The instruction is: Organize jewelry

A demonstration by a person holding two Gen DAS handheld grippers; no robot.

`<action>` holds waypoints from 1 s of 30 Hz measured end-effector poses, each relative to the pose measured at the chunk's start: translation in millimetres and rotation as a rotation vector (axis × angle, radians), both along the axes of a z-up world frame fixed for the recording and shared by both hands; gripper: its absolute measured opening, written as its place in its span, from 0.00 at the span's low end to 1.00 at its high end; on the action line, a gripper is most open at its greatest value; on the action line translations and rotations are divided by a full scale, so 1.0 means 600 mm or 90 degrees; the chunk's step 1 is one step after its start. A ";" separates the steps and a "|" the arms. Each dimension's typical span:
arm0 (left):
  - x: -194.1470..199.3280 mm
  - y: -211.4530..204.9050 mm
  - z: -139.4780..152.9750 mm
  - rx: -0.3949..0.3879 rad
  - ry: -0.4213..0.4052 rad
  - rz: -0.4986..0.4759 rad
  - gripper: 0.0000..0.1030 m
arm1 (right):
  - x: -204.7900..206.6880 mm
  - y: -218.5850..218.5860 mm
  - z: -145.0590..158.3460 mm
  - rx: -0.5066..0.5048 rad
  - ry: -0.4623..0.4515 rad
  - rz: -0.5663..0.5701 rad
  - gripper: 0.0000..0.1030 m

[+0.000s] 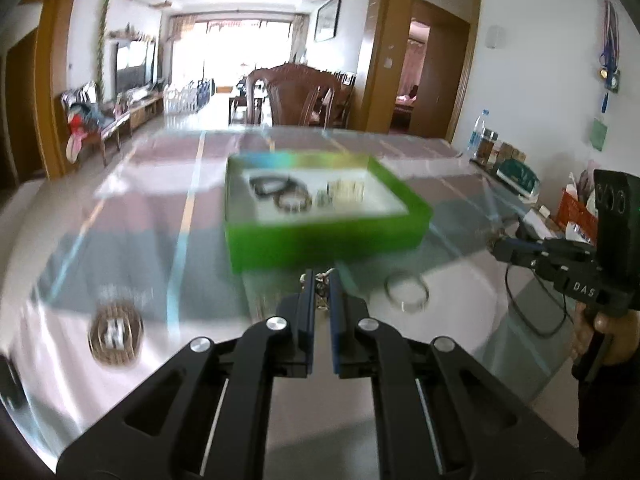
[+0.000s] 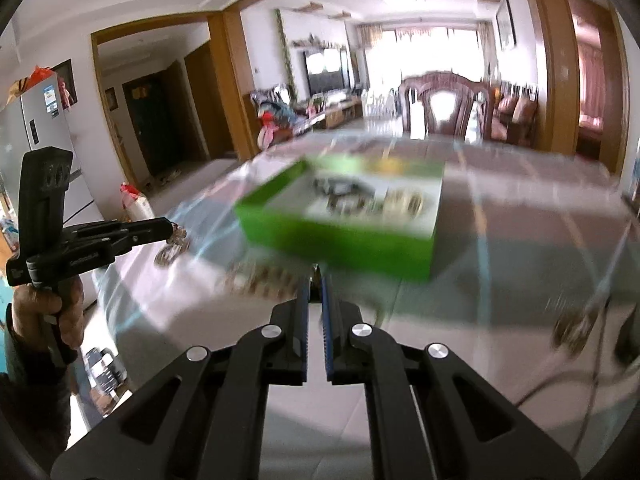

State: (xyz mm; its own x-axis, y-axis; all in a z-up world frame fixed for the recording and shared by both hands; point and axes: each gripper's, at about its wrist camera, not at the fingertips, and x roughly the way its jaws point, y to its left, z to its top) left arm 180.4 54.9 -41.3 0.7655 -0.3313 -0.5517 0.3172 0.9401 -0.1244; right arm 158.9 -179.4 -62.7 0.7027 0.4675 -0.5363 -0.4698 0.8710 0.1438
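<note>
A green box [image 1: 320, 236] with a white inside stands on the glass-topped table [image 1: 120, 240]; dark bracelets [image 1: 280, 194] and pale pieces lie in it. My left gripper [image 1: 320, 280] hangs just in front of the box, shut on a small silvery jewellery piece [image 1: 320, 286]. From the right wrist view that piece [image 2: 178, 236] dangles at the left gripper [image 2: 173, 229]. A silver bangle [image 1: 406, 294] lies right of it, a beaded bracelet [image 1: 116, 332] far left. My right gripper [image 2: 316, 276] is shut near the box [image 2: 340, 236]; whether anything is pinched in it I cannot tell.
The scene is motion-blurred. A wooden chair [image 1: 296, 96] stands at the table's far end. Bottles and jars [image 1: 486, 140] and other clutter crowd the right edge. A black cable [image 1: 532, 320] trails over the table near the right gripper [image 1: 496, 247]. More beaded pieces [image 2: 260, 280] lie blurred before the box.
</note>
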 end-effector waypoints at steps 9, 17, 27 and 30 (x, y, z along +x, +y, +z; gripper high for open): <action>0.217 -0.004 0.054 0.001 0.028 0.017 0.06 | 0.187 0.010 0.032 -0.007 -0.010 -0.057 0.06; 0.347 -0.002 -0.062 0.020 0.132 0.090 0.49 | 0.307 0.016 -0.057 -0.028 0.083 -0.122 0.43; -0.003 0.061 0.041 -0.053 -0.150 0.120 0.96 | 0.023 -0.069 0.023 0.051 -0.118 -0.195 0.97; -0.065 0.051 0.018 -0.038 -0.147 0.121 0.96 | -0.039 -0.058 0.000 0.030 -0.107 -0.189 0.97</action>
State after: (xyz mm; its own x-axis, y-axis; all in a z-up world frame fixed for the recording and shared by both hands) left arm 141.2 85.2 -30.5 0.9199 -0.1972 -0.3390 0.1633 0.9785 -0.1261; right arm 135.5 -214.4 -62.6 0.8887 0.2512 -0.3836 -0.2178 0.9674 0.1291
